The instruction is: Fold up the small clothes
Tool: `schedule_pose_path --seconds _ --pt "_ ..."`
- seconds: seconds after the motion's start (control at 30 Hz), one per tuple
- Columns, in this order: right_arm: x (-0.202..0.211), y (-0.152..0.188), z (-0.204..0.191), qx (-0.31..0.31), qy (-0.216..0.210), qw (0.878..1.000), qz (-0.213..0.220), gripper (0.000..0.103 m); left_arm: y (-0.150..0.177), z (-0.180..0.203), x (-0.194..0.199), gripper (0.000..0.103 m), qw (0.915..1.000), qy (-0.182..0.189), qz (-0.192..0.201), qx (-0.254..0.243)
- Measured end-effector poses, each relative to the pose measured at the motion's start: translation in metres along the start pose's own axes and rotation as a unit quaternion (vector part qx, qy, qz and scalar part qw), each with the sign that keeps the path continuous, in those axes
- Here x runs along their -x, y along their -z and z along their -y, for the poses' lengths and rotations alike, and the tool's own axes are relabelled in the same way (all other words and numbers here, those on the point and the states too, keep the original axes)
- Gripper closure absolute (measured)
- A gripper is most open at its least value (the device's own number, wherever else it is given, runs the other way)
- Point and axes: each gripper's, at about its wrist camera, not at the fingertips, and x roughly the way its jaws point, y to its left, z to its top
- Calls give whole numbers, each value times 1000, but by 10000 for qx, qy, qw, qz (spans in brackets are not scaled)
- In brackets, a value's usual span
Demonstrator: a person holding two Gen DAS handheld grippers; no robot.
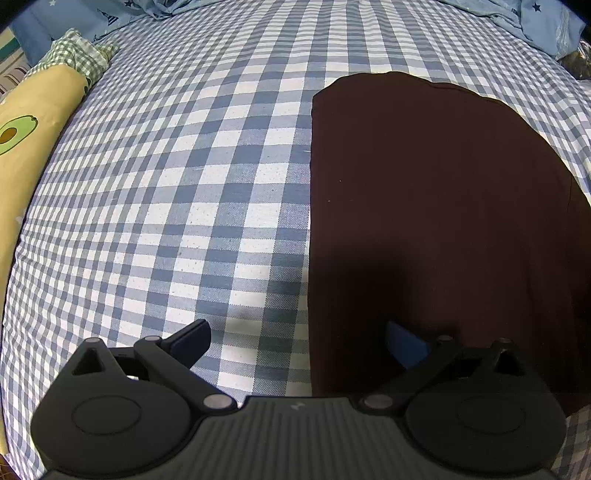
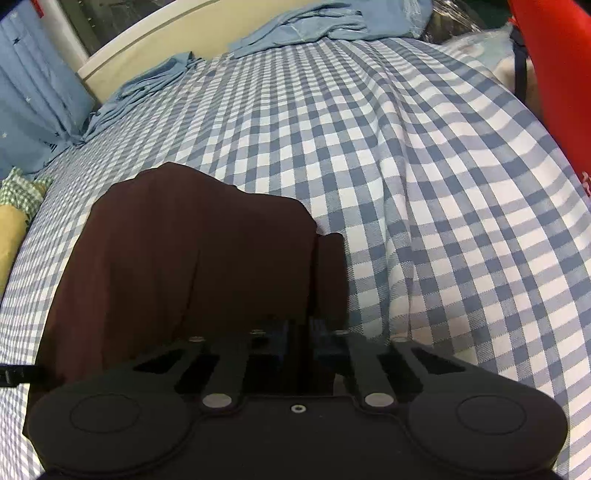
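Nearest the left wrist camera, the left gripper (image 1: 297, 341) stands with its fingers spread wide and nothing between them, one over the blue-and-white checked bedsheet (image 1: 184, 206) and one over the near edge of the dark maroon garment (image 1: 436, 206), which lies flat on the sheet. The right gripper (image 2: 298, 334) has its fingers drawn close together, pinching a raised fold of that garment (image 2: 192, 254). Farther off lie a yellow avocado-print pillow (image 1: 33, 125), rumpled light blue bedding (image 2: 303, 26) and a cream bed frame (image 2: 155, 40); no writing is readable.
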Motion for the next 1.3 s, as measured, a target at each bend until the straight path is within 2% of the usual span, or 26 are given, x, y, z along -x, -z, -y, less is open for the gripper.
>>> schedule_pose_path --seconds 0.17,0.3,0.43,0.5,0.6,0.63,0.67,0.73,0.8,0.9,1.03,1.07,1.1,1.13,1.3 --pt "9 1 -7 343 130 9992 151 101 0 0 1 1 10000 64 -4 -7" --pt "15 1 -1 286 195 9992 197 102 2 -1 1 1 9998 168 16 -43" --pt "12 6 15 20 556 9984 92 103 3 0 1 1 9998 164 71 -104" --pt "10 8 34 -396 333 9986 -43 103 3 0 -1 1 9997 210 57 -148" --pt "16 10 43 -418 193 9989 -8 103 2 0 -4 1 9996 226 26 -169" --pt "17 9 44 -451 122 9989 3 100 1 0 -6 1 9996 233 17 -176" --pt "18 8 45 -491 66 9988 15 90 1 1 -6 1 9995 235 9 -187" --pt "17 5 46 -576 -60 9983 74 80 0 2 -6 1 9995 224 5 -210" --pt "15 2 44 -673 -250 9974 80 79 0 3 -6 1 9995 205 21 -256" --pt "6 -4 37 -734 -464 9962 -55 67 0 5 -6 1 9993 179 41 -318" --pt "-7 -8 25 -662 -573 9959 -215 63 -1 3 -5 1 9994 228 32 -275" --pt "-8 -8 24 -671 -582 9957 -244 64 -2 2 -4 1 9993 248 53 -263" --pt "-9 -8 23 -686 -582 9956 -247 71 -2 1 -2 1 9993 265 84 -251" --pt "-9 -8 21 -653 -566 9960 -222 90 -3 -1 -1 1 9993 278 113 -241" --pt "6 -7 14 -83 -469 9988 -76 96 -8 -6 1 1 9991 313 198 -183"
